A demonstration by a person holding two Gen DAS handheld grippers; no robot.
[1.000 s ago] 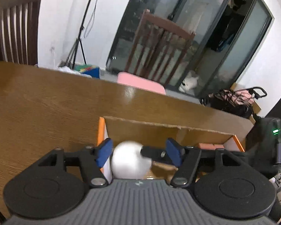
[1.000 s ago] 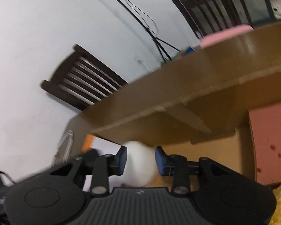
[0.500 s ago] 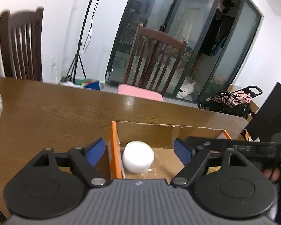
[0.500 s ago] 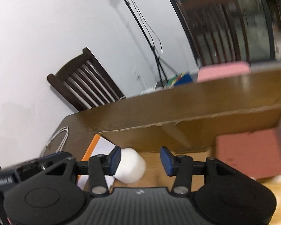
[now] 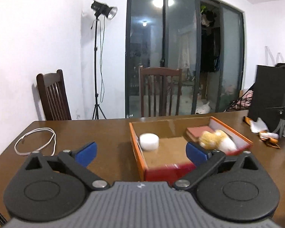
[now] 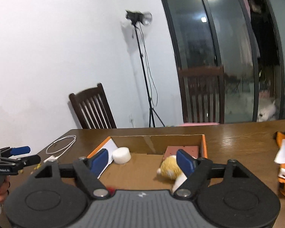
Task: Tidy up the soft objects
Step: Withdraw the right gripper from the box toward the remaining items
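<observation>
Both grippers (image 5: 141,152) (image 6: 142,160) gape empty; white roll (image 5: 149,141) in box (image 5: 136,148).

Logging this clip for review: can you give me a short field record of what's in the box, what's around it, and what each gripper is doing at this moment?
box: open cardboard box with orange rim, on wooden table
in box: white foam cylinder at left; pink sponge and yellow plush toy at right
beside box: white cable looped on the table
left gripper: open, empty, in front of the box
right gripper: open, empty, over the box
</observation>
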